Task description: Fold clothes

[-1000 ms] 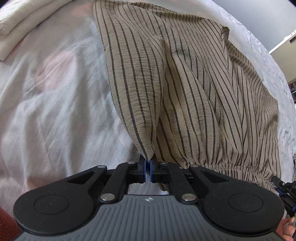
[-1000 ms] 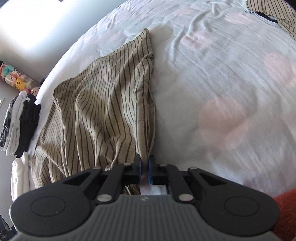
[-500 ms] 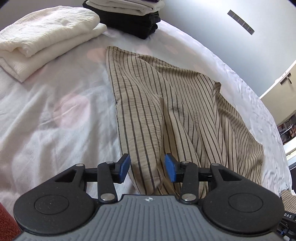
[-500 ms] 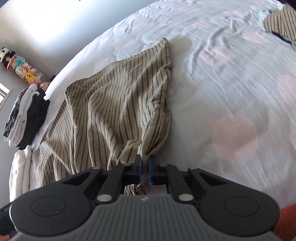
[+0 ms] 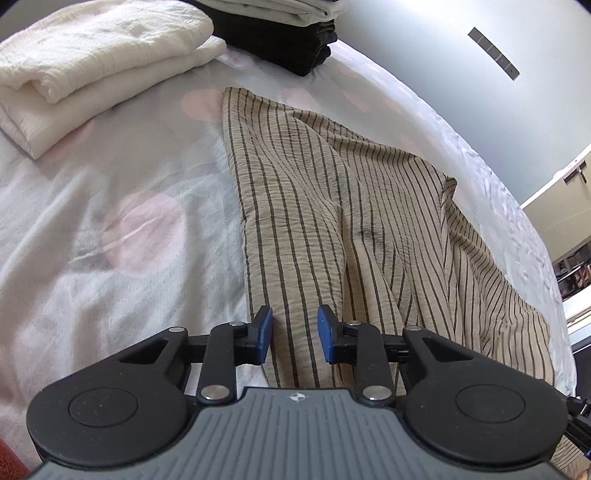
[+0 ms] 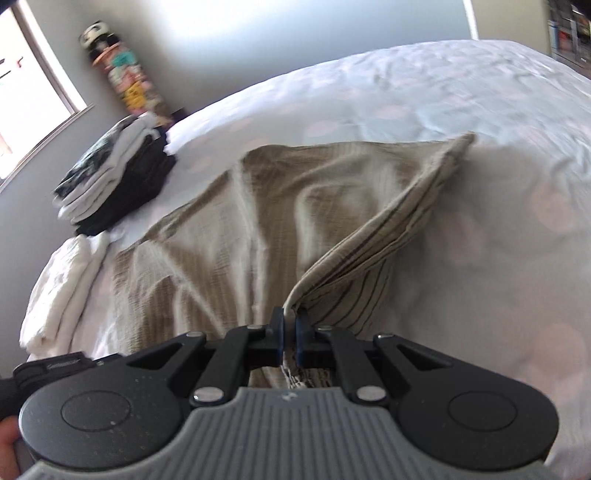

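Observation:
A beige garment with thin dark stripes (image 5: 332,206) lies spread on the bed. My left gripper (image 5: 294,334) is open, its blue pads either side of the garment's near edge, not gripping it. My right gripper (image 6: 290,332) is shut on the garment's right edge and lifts it, so a fold of the striped garment (image 6: 373,236) rises off the sheet. The right wrist view is blurred by motion.
A white sheet with pale pink dots (image 5: 110,229) covers the bed. A folded white cloth (image 5: 88,70) and a stack of folded black and white clothes (image 5: 280,33) lie at the far side; the stack also shows in the right wrist view (image 6: 118,181). A wall stands behind.
My left gripper opened and let go of the garment's near edge, then drew back. My right gripper stayed shut on its edge and lifted it while swinging leftward.

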`<state>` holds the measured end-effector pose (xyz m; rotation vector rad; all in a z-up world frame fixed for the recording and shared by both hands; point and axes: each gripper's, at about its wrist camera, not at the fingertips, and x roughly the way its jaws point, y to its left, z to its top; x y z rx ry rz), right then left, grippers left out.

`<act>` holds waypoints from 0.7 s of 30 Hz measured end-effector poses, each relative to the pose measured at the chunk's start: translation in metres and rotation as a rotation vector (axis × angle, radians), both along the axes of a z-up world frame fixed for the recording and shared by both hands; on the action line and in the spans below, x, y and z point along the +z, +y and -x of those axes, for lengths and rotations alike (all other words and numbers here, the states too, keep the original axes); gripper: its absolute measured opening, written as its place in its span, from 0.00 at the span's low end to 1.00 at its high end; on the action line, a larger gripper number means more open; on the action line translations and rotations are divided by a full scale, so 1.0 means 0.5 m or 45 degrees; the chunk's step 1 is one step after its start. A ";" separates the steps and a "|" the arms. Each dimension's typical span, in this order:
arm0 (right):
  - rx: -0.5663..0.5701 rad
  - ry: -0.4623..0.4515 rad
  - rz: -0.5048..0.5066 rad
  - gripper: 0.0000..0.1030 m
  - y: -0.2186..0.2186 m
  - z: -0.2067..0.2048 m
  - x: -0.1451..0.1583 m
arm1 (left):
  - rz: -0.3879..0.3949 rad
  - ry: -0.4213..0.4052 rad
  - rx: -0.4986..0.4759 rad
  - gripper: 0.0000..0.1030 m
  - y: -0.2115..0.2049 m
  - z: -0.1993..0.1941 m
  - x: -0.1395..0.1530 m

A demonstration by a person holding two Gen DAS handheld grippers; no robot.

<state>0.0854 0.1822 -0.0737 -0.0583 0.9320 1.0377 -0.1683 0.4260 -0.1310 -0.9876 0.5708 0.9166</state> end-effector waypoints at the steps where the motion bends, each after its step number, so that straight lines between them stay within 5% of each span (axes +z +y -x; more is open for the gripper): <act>1: 0.039 -0.004 0.000 0.06 0.014 0.012 0.003 | 0.007 -0.009 0.006 0.29 0.005 0.002 -0.001; 11: 0.422 0.025 0.047 0.05 0.136 0.137 0.012 | 0.054 -0.072 0.020 0.28 0.021 0.013 -0.007; 21: 0.610 0.137 0.178 0.05 0.217 0.253 -0.074 | 0.068 -0.074 0.042 0.28 0.024 0.023 -0.005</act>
